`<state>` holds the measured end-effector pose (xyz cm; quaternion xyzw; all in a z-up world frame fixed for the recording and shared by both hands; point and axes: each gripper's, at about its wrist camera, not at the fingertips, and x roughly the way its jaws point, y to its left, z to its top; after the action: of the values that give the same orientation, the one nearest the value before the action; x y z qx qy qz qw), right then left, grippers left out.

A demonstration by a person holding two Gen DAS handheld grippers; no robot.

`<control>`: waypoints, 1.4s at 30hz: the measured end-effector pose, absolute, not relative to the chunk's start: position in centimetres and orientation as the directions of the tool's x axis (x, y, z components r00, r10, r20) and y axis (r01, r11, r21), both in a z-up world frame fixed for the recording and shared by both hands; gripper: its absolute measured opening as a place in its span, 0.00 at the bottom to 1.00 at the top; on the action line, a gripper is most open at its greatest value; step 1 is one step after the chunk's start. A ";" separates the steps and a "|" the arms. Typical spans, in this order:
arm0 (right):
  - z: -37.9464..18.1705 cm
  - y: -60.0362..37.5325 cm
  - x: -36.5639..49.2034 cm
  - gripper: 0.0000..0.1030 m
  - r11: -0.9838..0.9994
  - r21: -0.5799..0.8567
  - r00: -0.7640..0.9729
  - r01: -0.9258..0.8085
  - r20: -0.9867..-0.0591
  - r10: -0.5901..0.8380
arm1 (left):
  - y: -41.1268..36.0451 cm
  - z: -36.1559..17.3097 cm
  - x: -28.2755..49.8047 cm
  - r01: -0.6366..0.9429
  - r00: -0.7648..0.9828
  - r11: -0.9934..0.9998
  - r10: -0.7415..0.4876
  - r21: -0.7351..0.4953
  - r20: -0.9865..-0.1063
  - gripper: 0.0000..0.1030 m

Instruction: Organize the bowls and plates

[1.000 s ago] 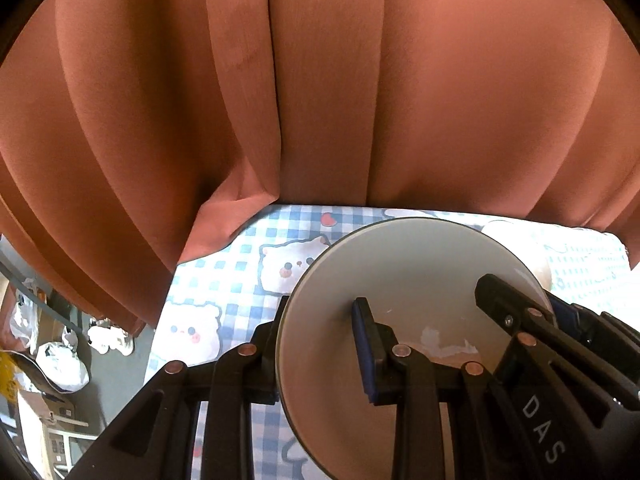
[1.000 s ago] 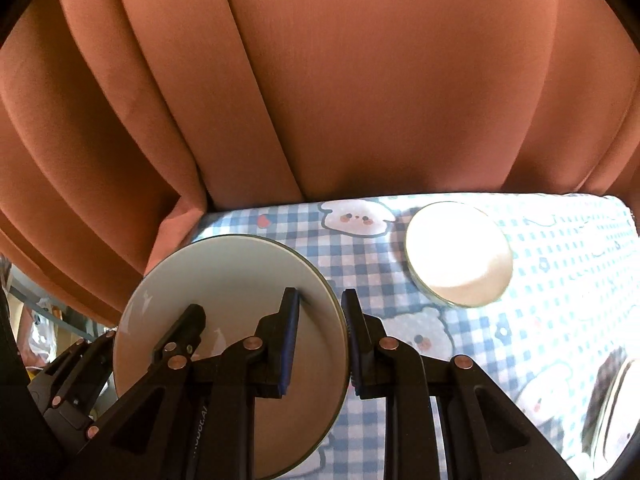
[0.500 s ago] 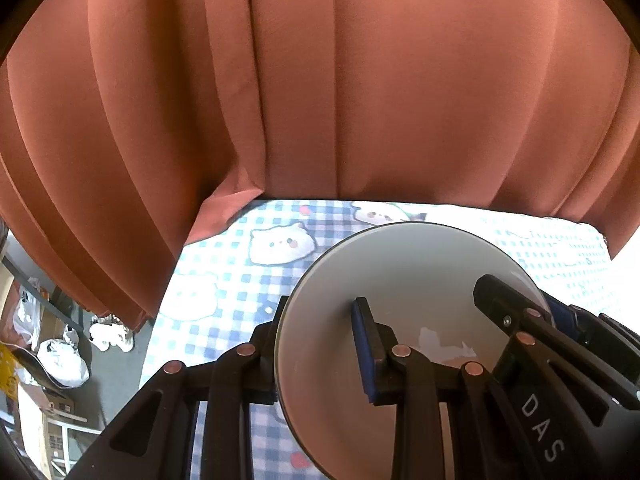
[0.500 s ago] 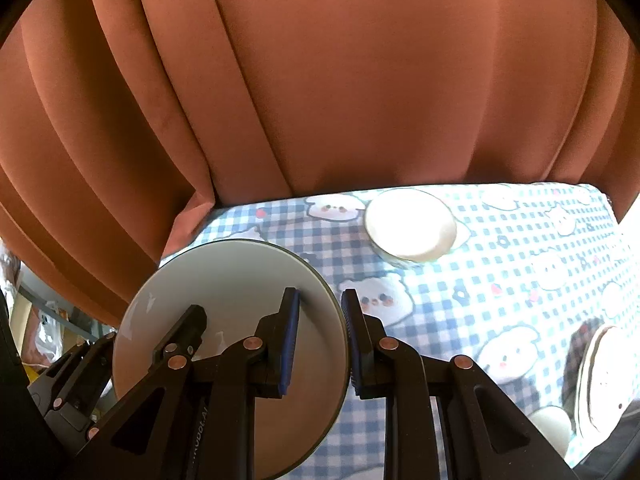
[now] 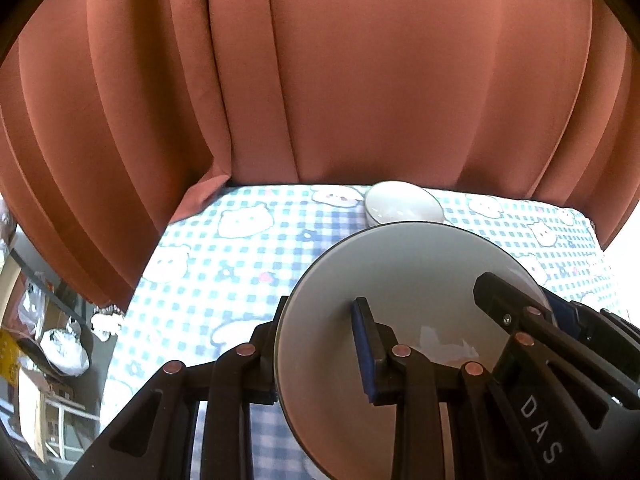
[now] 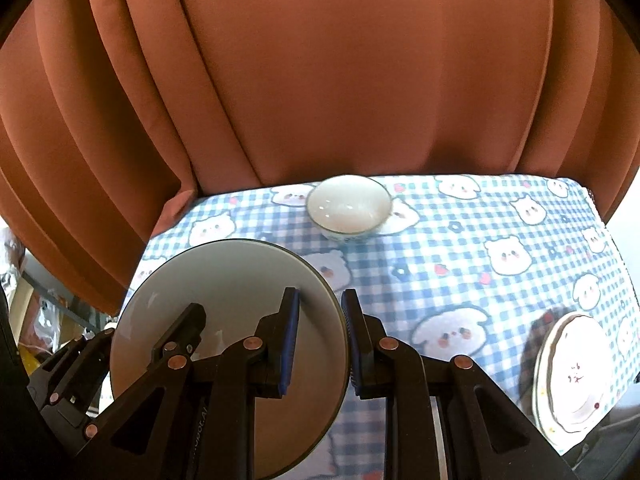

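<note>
A plain grey-white plate (image 5: 408,280) is held up above the table by both grippers. My left gripper (image 5: 316,344) is shut on its left rim. My right gripper (image 6: 320,332) is shut on its right rim, and the plate (image 6: 228,280) fills the lower left of the right wrist view. A white bowl (image 6: 349,206) stands upright at the far edge of the table, also seen in the left wrist view (image 5: 402,204). A white patterned plate (image 6: 572,372) lies at the near right.
The table wears a blue checked cloth with bear faces (image 6: 460,264). A rust-red curtain (image 6: 340,80) hangs right behind the far edge. The table's left edge (image 5: 132,320) drops to a cluttered floor.
Both grippers have carried the plate back and up from the curtain. More of the table shows now, and the bowl and the patterned plate have come into view.
</note>
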<state>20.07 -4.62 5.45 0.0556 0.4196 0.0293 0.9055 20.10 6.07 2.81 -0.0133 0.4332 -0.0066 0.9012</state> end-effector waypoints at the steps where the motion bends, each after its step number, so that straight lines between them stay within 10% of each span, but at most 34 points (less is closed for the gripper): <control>1: 5.4 -5.4 19.7 0.24 0.992 0.127 0.643 -0.012 -0.759 0.105 | 5.6 2.9 19.8 0.000 0.624 1.000 -0.023 -0.029 -0.781 0.26; 42: -4.0 -21.5 13.0 0.24 0.997 0.070 0.484 -0.036 -0.872 0.079 | -10.0 -5.6 12.5 0.020 0.472 0.999 -0.034 -0.028 -0.881 0.26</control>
<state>13.04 -21.50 -3.98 0.0209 0.5071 0.0335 0.8610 12.53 -9.96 -5.60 -0.0070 0.5133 -0.0158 0.8580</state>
